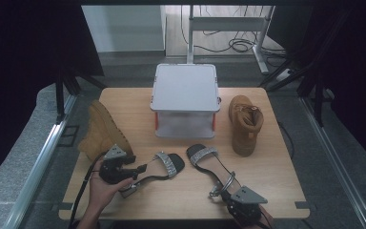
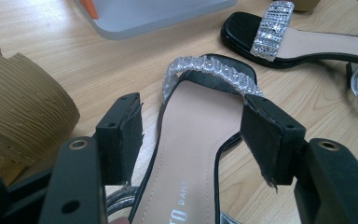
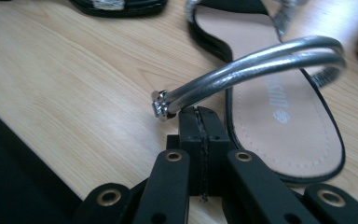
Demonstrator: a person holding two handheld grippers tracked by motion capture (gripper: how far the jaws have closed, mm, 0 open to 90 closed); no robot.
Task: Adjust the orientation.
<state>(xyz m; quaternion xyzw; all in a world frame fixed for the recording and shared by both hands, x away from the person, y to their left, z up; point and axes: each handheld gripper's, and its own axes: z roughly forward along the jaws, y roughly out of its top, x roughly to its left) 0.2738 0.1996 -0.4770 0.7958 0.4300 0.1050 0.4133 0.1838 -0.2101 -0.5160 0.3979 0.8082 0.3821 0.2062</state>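
Right gripper (image 3: 200,122): jaws closed beside right sandal (image 1: 208,162) strap, to drag it. Left gripper (image 2: 191,135): open astride left sandal (image 2: 193,154), left of right sandal, steadying.

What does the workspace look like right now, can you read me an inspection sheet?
Surface: wooden table, flat, bare at its near right corner.
Job's things: left sandal lies between the left gripper's fingers; right sandal flat, its silver strap arching over the right gripper's tips.
Clutter: lidded grey box at centre back; tan boot on its side at left; second boot at right.
Grippers: left gripper open around the sandal; right gripper shut.
Cables: black cable from the left gripper.
Surroundings: desk frame, floor cables behind.
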